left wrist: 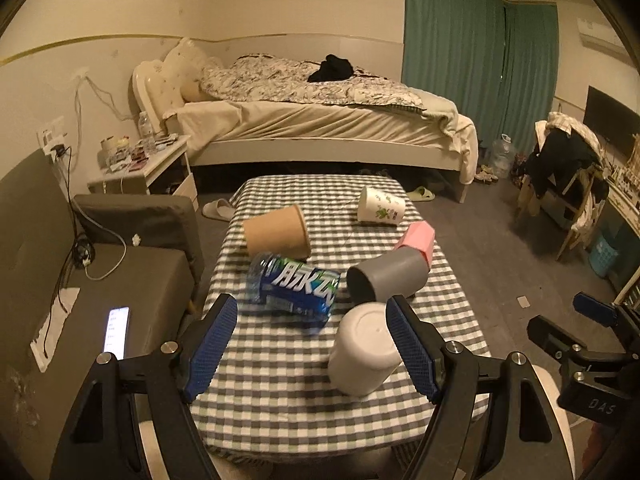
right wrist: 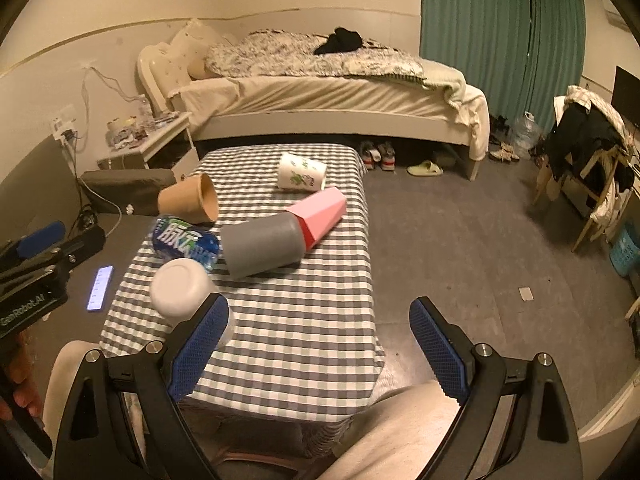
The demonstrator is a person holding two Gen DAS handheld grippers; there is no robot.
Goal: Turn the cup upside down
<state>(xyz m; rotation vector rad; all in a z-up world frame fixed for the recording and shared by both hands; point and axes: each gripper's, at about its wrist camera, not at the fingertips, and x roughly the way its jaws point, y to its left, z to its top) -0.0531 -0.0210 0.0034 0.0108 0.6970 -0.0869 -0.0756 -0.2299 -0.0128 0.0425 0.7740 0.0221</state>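
A white cup stands upside down near the front of the checked table, base up; it also shows in the right wrist view. My left gripper is open, and its right finger is right beside the cup. My right gripper is open and empty, held over the table's front right edge. A grey cup, a pink cup, a brown paper cup and a white floral cup lie on their sides.
A blue-labelled water bottle lies on the table behind the white cup. A brown sofa with a lit phone is on the left. A bed stands behind the table. A chair with clothes is on the right.
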